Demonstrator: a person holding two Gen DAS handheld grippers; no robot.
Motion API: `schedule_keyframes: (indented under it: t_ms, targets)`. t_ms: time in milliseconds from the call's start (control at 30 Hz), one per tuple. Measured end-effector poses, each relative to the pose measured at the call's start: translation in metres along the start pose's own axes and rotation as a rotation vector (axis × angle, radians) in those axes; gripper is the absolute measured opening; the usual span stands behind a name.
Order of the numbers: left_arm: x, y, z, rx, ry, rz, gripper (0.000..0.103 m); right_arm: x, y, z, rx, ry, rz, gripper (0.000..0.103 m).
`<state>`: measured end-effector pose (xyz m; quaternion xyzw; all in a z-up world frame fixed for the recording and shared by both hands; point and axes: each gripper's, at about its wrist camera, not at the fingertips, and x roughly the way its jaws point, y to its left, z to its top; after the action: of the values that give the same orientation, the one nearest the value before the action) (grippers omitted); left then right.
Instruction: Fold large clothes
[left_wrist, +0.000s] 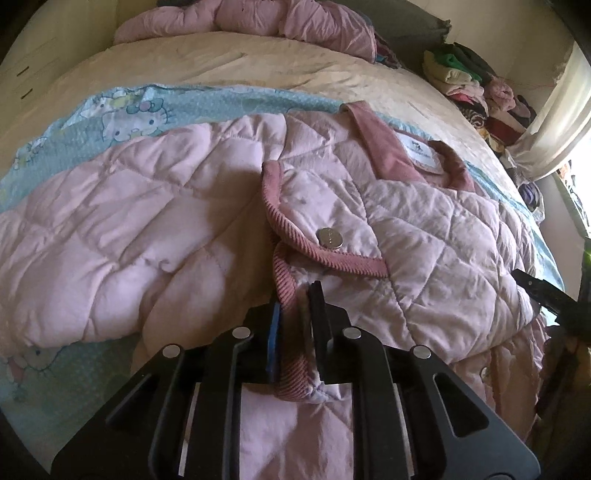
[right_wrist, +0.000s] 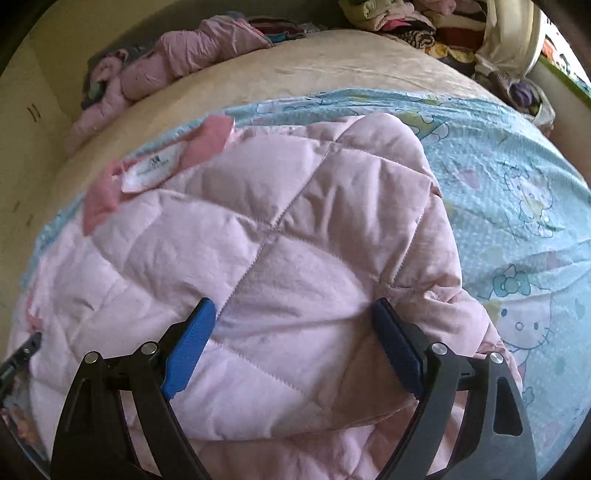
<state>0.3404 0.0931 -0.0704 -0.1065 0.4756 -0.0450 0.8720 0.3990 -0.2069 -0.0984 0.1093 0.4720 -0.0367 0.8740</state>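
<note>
Jacket (left_wrist: 424, 229) cuff in left tool (left_wrist: 293, 306); right tool (right_wrist: 295, 317) above, agape.

Soft window daylight, fisheye-warped edges

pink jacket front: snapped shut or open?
Open. The pink quilted jacket lies spread on the bed, silver snap unfastened on its flap, and the left tongs grip the loose corduroy-trimmed edge.

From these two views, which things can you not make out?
- Label text: too small in the left wrist view, blurred in the right.
- Jacket hem: cut off by the bottom edge behind the right gripper.
- Trim inside the left gripper: partly hidden by its fingers.
</note>
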Motion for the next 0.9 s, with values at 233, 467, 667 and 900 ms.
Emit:
schedule_keyframes:
  t_ms: [233,467,667,900]
  targets:
    - [0.001,0.001,-0.001,-0.006,0.011,0.000,0.011,0.006,0.003,-0.003,0.015,0.005,-0.024,0.088]
    - [-0.016,-0.001,-0.003,0.001,0.006,0.024,0.021,-0.043,0.018,-0.018,0.038,-0.072,0.105,0.099]
    - [-0.040,0.005,-0.003,-0.028,-0.025,0.031,0.071,-0.078,0.042,-0.037,-0.028,-0.130,0.160,0.099]
    - [-0.063,0.008,-0.008,-0.072,-0.049,0.024,0.093,-0.106,0.055,-0.047,-0.038,-0.162,0.194,0.099]
